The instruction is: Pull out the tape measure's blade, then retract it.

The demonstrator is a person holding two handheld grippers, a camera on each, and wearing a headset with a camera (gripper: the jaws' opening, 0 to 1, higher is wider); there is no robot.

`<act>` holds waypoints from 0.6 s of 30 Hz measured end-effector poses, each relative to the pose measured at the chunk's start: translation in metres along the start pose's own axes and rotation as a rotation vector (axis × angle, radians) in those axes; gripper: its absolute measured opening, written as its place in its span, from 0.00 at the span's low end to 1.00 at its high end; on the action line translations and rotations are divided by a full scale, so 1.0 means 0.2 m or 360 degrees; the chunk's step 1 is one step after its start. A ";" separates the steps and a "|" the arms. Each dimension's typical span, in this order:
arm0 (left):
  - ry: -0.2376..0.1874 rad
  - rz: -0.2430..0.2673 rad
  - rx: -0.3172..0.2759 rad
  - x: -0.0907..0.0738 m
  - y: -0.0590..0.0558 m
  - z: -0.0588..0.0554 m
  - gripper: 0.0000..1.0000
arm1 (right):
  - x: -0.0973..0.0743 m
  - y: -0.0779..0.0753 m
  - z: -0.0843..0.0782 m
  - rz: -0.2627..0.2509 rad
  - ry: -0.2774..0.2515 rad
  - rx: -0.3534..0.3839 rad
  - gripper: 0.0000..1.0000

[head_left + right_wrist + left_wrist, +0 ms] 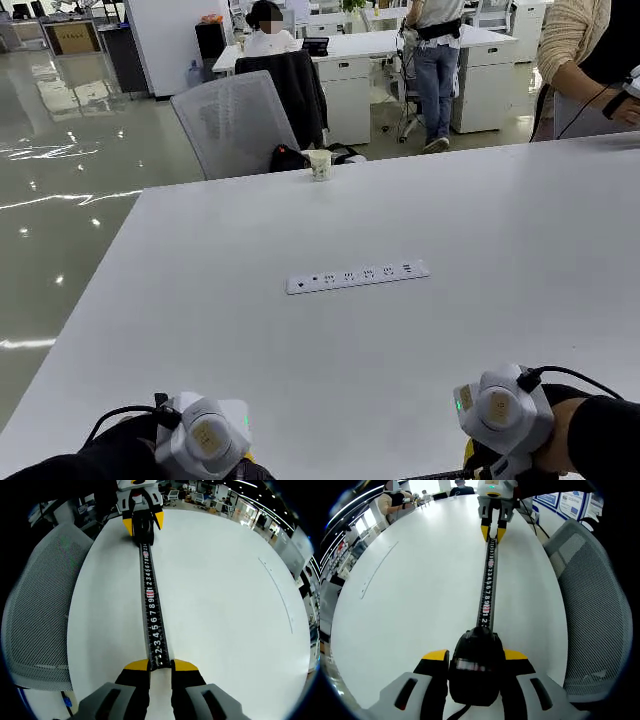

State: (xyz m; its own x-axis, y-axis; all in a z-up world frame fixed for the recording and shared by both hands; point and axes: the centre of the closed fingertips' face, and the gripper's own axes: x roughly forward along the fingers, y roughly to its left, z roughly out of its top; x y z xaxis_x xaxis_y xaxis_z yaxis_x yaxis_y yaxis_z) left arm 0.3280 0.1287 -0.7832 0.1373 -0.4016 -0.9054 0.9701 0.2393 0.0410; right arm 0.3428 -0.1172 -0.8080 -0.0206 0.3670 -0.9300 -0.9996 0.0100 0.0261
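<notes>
Black tape case [474,677] clamped in left tongs [476,656]; right tongs [161,666] pinch its white-numbered blade [150,597], stretched straight over tabletop [225,590].

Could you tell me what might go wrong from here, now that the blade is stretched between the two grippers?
1. The right gripper pinches the blade only at its tip; if it slips, the blade may snap back toward the case.
2. The left gripper holds the rounded case between its fingers; the pull could twist it loose.
3. Released quickly, the long blade might whip against the table.
</notes>
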 end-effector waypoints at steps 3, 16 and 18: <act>0.0000 0.0002 -0.0014 0.00 0.00 0.00 0.36 | 0.00 0.01 0.00 0.0006 0.0031 -0.0008 0.14; -0.0025 -0.0010 -0.0062 -0.05 0.00 0.02 0.51 | -0.03 0.01 -0.03 0.0000 0.0077 0.0001 0.24; -0.0028 -0.0022 -0.0075 -0.06 -0.01 0.02 0.54 | -0.04 0.01 -0.02 -0.0007 0.0072 0.0006 0.25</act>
State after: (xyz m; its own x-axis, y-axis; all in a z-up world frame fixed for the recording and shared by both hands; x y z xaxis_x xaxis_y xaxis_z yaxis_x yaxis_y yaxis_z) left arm 0.3253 0.1292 -0.7707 0.1281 -0.4204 -0.8982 0.9614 0.2749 0.0085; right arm 0.3401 -0.1246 -0.8023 -0.0169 0.3244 -0.9458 -0.9996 0.0149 0.0229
